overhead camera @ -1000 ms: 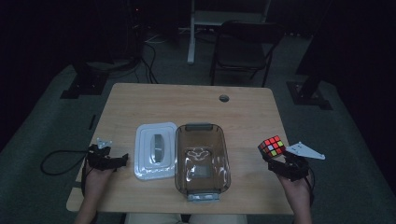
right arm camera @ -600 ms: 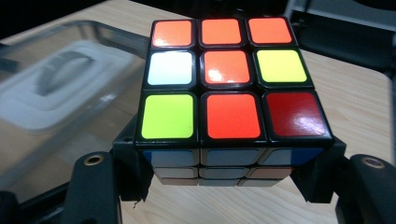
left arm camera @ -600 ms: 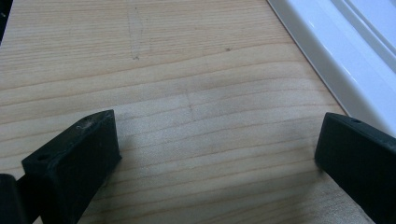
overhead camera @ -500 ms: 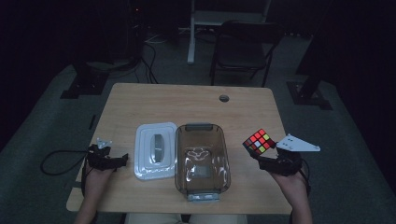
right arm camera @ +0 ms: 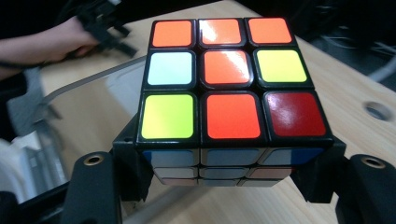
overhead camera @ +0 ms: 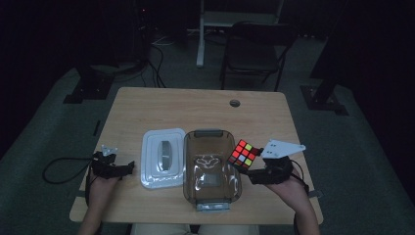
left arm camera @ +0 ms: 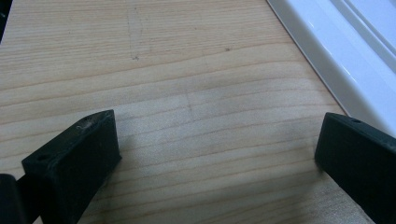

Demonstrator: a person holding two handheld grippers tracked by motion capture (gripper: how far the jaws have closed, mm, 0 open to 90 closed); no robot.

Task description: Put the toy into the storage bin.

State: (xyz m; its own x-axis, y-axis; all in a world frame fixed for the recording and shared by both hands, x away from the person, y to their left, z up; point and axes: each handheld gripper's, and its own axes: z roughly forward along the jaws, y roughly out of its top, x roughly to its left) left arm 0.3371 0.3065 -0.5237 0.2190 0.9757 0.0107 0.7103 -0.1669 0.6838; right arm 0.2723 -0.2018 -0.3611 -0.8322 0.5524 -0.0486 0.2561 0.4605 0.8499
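Note:
A scrambled colour cube (overhead camera: 243, 153) (right arm camera: 229, 88) hangs above the table, just right of a clear brownish plastic container (overhead camera: 210, 166). My right gripper (overhead camera: 250, 169) (right arm camera: 229, 179) is shut on the cube, its black jaws pressing the cube's two sides. The container's white lid (overhead camera: 163, 157) lies flat to the container's left. Near the table's left front edge rests my left gripper (overhead camera: 125, 169) (left arm camera: 215, 154), open, with bare wood between its jaws. The lid's white edge (left arm camera: 336, 60) shows at the upper right of the left gripper view.
The wooden table (overhead camera: 195, 112) has a round cable hole (overhead camera: 235, 103) near its far edge. Beyond the table stand a dark chair (overhead camera: 254, 54) and stand bases on the floor. The person's other hand (right arm camera: 42, 39) shows at the far left of the right gripper view.
My right gripper has carried the cube leftward and upward, from the table's right edge to beside the container's right rim. The left gripper has stayed in place.

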